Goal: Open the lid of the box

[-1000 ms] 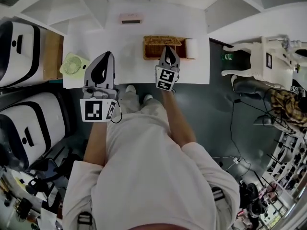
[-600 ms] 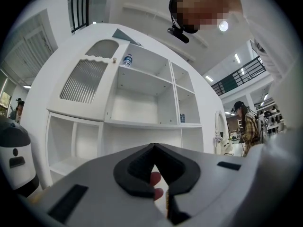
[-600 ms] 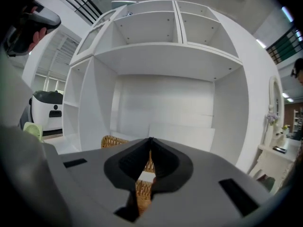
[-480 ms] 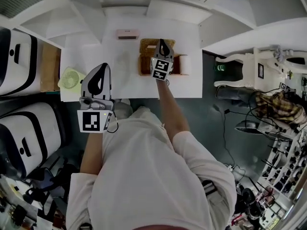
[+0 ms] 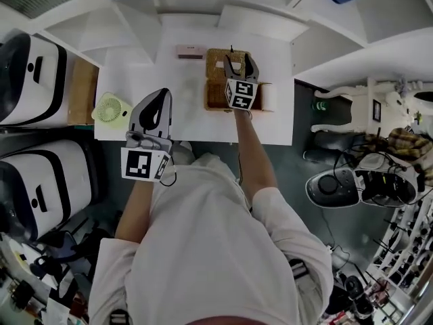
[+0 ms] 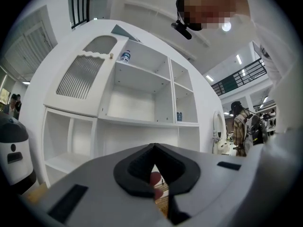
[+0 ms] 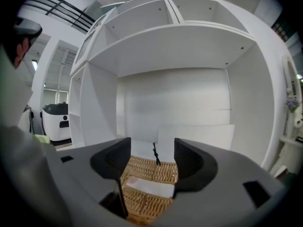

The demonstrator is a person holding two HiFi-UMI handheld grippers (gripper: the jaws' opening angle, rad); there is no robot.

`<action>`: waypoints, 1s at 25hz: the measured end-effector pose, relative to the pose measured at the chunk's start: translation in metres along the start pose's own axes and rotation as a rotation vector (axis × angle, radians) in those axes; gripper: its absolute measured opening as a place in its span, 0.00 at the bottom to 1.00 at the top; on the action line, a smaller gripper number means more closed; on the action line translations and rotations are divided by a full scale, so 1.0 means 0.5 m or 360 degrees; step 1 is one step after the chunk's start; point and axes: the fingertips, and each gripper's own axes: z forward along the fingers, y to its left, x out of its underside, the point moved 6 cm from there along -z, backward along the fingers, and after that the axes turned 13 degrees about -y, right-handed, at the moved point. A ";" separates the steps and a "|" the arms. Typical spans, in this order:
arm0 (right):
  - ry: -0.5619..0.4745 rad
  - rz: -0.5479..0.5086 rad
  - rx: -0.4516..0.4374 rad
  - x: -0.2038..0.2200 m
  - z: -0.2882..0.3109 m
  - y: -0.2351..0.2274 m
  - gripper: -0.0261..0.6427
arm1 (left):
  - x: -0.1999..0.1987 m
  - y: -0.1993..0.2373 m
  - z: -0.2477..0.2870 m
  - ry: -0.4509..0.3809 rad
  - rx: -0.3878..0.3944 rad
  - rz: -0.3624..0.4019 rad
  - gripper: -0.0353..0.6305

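Wicker box [image 5: 216, 87] right under the right gripper [image 5: 239, 65] (jaws opening, spread wide over it, nothing pinched)

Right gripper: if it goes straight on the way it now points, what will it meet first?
Probably the wicker box, near its black cord loop, though depth is unclear. The right gripper has its jaws opening, with nothing gripped between them.
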 end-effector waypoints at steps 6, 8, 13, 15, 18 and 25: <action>0.0017 0.0078 0.0049 -0.127 -0.111 0.039 0.43 | -0.003 -0.041 0.003 -0.0005 0.0029 -0.0051 0.05; -0.0020 0.0089 0.0073 -0.179 -0.157 0.045 0.36 | -0.008 -0.053 0.001 -0.0005 0.0020 -0.0064 0.05; -0.0142 0.0084 0.0107 -0.304 -0.288 0.042 0.04 | -0.028 -0.090 -0.020 -0.0003 -0.0006 -0.0044 0.05; -0.0153 0.0067 0.0064 -0.335 -0.337 0.045 0.04 | -0.037 -0.109 -0.038 0.0001 -0.0028 -0.0024 0.05; -0.0175 -0.0005 0.0011 -0.365 -0.399 0.049 0.04 | -0.045 -0.136 -0.069 0.0008 -0.0071 -0.0001 0.05; -0.0219 -0.0004 -0.0062 -0.398 -0.516 0.067 0.04 | -0.058 -0.210 -0.158 0.0059 -0.0092 0.0038 0.05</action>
